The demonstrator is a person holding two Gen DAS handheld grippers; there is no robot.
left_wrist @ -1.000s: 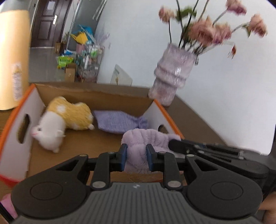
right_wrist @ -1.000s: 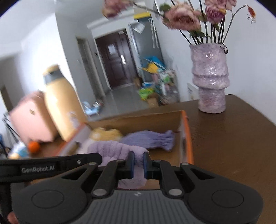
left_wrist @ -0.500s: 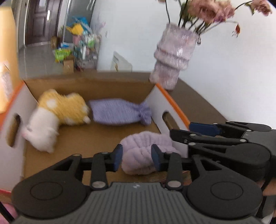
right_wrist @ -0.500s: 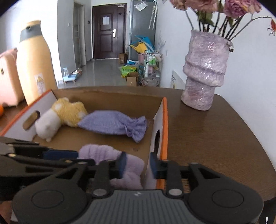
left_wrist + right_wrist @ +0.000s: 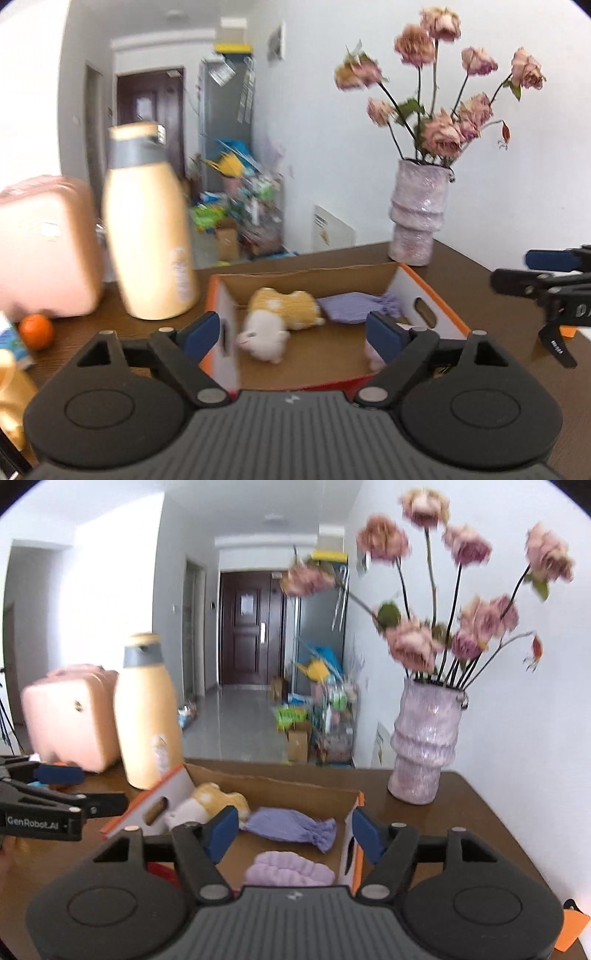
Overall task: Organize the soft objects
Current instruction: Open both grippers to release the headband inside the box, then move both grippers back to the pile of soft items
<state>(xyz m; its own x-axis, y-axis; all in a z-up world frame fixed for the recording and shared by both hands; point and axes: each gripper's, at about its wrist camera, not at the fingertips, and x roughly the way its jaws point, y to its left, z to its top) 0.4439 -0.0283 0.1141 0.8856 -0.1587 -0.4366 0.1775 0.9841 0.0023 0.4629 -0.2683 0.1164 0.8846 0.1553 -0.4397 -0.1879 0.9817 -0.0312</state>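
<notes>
Cardboard walls with orange rims frame the box that sits on my brown tabletop, toward its far edge. Inside it, by the near wall and close to the right-hand wall, lies the fluffy lilac headband. It lies loose on the box floor, touched by neither tool. Behind it, across the middle of the floor, lies the purple knitted pouch, its gathered end pointing to the right wall. At the left wall, next to the handle slot, lies the yellow-and-white plush toy, on its side.

My right hand-held gripper hovers above the box's near right part, jaws opening, with nothing pressed between the blue pads. My left hand-held gripper hovers above the box's near left corner, jaws spreading wide too, and it holds nothing; the left pad shows in front of the box's white left wall.

Beyond the box's far right corner, near the tabletop's far edge, stands the lilac vase with dried pink roses. Left of the box stands a tall cream bottle, and further left a pink case. An orange lies in front of that case.
</notes>
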